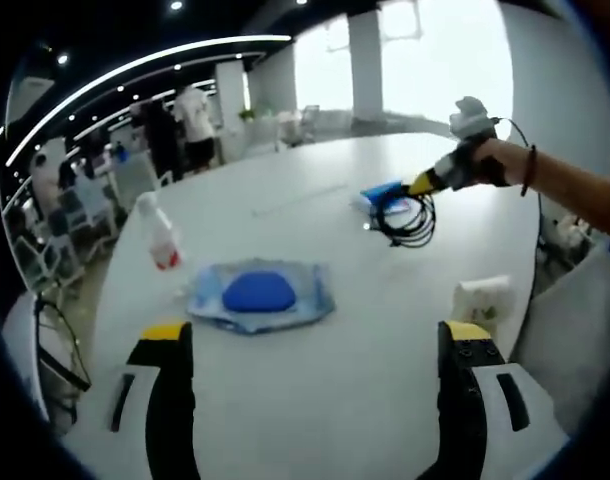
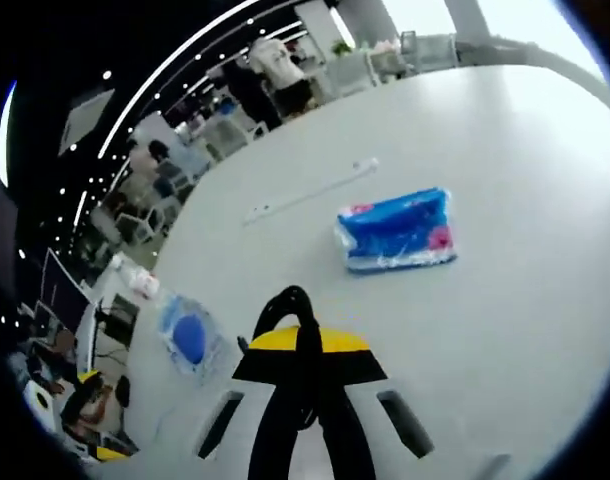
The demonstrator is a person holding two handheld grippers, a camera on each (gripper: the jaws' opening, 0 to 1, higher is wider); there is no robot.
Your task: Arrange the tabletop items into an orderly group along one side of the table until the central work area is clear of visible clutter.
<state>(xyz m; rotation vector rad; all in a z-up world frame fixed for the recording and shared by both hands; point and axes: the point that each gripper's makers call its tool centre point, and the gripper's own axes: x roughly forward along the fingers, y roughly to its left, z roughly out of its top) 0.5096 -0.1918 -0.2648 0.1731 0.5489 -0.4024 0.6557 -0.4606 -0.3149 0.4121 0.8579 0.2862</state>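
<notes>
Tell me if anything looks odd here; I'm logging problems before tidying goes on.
The spray bottle appears to lie on its side near the table edge, not upright. Items are scattered: wipes pack, blue tissue pack. The right gripper dangles a black cable. No spills.

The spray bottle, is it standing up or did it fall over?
Fallen over. In the left gripper view the spray bottle lies on its side on the white table, beside the blue wipes pack.
</notes>
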